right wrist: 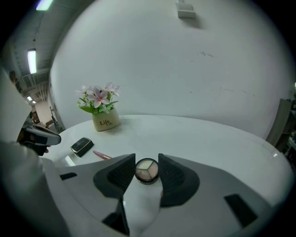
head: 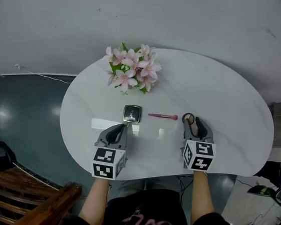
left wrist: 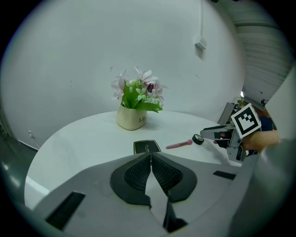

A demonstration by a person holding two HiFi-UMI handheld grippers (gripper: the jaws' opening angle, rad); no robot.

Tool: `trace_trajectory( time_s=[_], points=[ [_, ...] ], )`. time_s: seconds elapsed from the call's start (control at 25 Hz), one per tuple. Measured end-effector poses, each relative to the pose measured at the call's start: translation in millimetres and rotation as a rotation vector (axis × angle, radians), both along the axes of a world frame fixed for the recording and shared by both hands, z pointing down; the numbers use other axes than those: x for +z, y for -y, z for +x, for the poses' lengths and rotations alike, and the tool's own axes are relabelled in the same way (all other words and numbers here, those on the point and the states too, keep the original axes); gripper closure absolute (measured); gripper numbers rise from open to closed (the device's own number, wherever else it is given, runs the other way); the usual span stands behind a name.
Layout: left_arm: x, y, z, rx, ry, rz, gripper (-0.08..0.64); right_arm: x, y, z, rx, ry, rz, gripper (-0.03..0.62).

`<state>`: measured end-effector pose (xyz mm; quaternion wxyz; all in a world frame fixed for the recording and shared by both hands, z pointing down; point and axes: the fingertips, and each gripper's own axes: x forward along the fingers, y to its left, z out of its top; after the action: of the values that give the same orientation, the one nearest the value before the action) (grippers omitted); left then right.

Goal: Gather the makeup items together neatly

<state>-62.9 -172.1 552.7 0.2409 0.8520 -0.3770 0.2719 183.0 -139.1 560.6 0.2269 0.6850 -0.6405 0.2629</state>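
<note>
A small round eyeshadow compact [right wrist: 147, 170] with pale pans sits between the pads of my right gripper [right wrist: 147, 173], which is shut on it. In the head view that compact [head: 188, 118] is at the right gripper [head: 191, 123] tips, right of the table's middle. From the left gripper view the round compact [left wrist: 198, 139] looks slightly above the tabletop. A pink brush [head: 163, 116] lies just left of it. A black square compact [head: 131, 113] lies farther left, just ahead of my left gripper [head: 117, 132], which is shut with nothing in it.
A pot of pink flowers [head: 133, 69] stands at the back of the white oval table [head: 220, 105]. A flat white strip [head: 101, 123] lies left of the black compact. A wooden bench [head: 18, 194] is on the floor at the left.
</note>
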Motion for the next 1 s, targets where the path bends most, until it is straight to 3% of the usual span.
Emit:
trace_trajectory(
  time_s=[0.16,0.32,0.76,1.0],
  points=[
    [-2.8,-3.2,4.0,-0.002,-0.004,0.009,0.541,-12.4,-2.5,-1.6,0.0,-0.013,0.051,0.477],
    [-8.2,-5.8,9.8,-0.006,-0.022,0.027,0.541,-21.3,-6.2,-4.9,-0.008,-0.021,0.077,0.512],
    [-24.8,-9.2,14.7,-0.039,0.008,0.127,0.545,-44.3,-18.6,-10.6,-0.024,0.004,0.126,0.523],
    [-44.4,-10.5,20.7,-0.042,-0.011,0.179,0.548,-59.8,-27.2,-7.3,-0.021,0.01,0.157,0.523]
  ],
)
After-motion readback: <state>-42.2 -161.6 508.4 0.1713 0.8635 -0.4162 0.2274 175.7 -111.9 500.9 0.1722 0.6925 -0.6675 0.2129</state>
